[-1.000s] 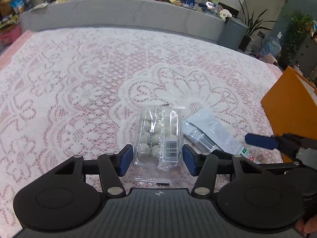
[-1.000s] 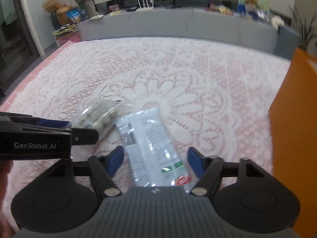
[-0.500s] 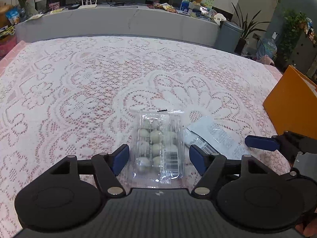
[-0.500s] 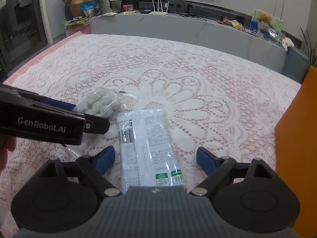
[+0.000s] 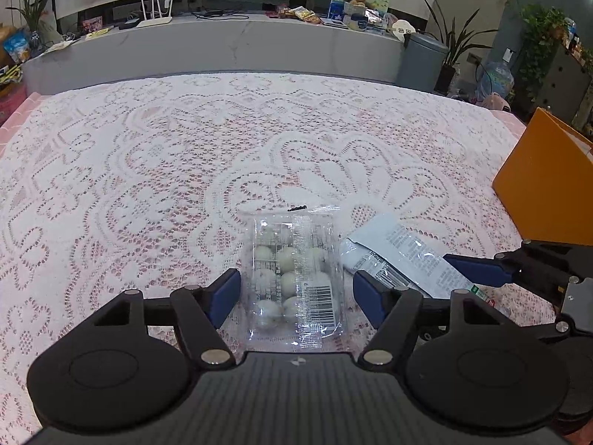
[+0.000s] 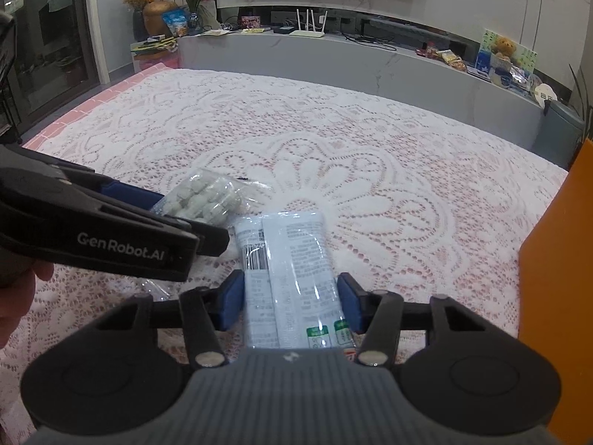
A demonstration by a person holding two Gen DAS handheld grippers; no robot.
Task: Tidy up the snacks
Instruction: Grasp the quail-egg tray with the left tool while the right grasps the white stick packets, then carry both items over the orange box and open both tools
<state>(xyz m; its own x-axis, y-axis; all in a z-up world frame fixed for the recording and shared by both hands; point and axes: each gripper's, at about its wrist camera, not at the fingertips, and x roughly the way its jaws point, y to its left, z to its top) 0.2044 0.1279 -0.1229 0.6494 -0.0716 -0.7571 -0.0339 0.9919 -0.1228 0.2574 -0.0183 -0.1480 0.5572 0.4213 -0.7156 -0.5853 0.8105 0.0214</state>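
Lace tablecloth point(image 5: 148, 170); orange box point(image 5: 548, 189) just beside white packet point(image 5: 404, 252).

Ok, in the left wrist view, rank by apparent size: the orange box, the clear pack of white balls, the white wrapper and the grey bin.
1. Clear pack of white balls.
2. Orange box, cut off at the frame edge, so unsure against the pack.
3. White wrapper, partly hidden.
4. Grey bin, smallest, though farthest away.
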